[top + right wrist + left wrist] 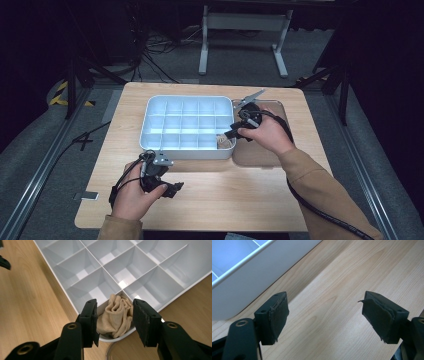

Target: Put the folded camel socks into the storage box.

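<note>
Lifting the open right hand-held gripper straight off the beige sock, probably settled in the white tray's near corner cell, without snagging fabric; left hand-held gripper open beside tray.

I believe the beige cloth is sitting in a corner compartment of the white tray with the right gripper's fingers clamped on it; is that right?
Not quite: the right gripper is open, its fingers apart from the beige cloth, as the right gripper view shows. The cloth does lie in a corner compartment of the white tray.

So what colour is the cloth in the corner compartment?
Beige cloth, clearest in the right gripper view.
</note>
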